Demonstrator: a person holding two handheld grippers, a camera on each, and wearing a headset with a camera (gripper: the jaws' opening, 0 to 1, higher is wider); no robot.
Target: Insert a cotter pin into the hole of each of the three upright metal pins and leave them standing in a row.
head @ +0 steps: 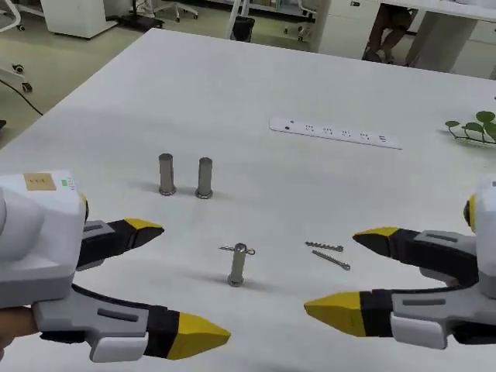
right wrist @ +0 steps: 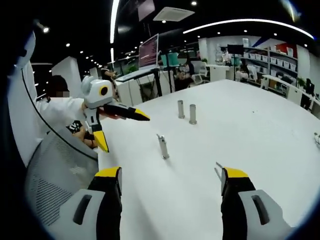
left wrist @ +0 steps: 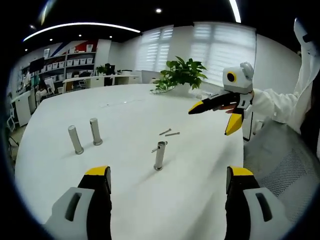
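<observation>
Two bare metal pins (head: 167,173) (head: 204,177) stand upright side by side at the back of the white table (head: 232,85). A third pin (head: 237,267) stands nearer me, with a cotter pin (head: 236,249) through the hole at its top. Two loose cotter pins (head: 324,246) (head: 332,260) lie flat to its right. My left gripper (head: 188,280) is open, low and left of the near pin. My right gripper (head: 335,271) is open by the loose cotter pins, touching nothing. The left gripper view has the near pin (left wrist: 160,155) ahead between its jaws.
A white power strip (head: 335,133) lies across the table's far side. A green plant (head: 473,128) sits at the right edge. Office desks and chairs stand beyond the table. A white sleeve (left wrist: 280,107) holds the right gripper (left wrist: 209,122).
</observation>
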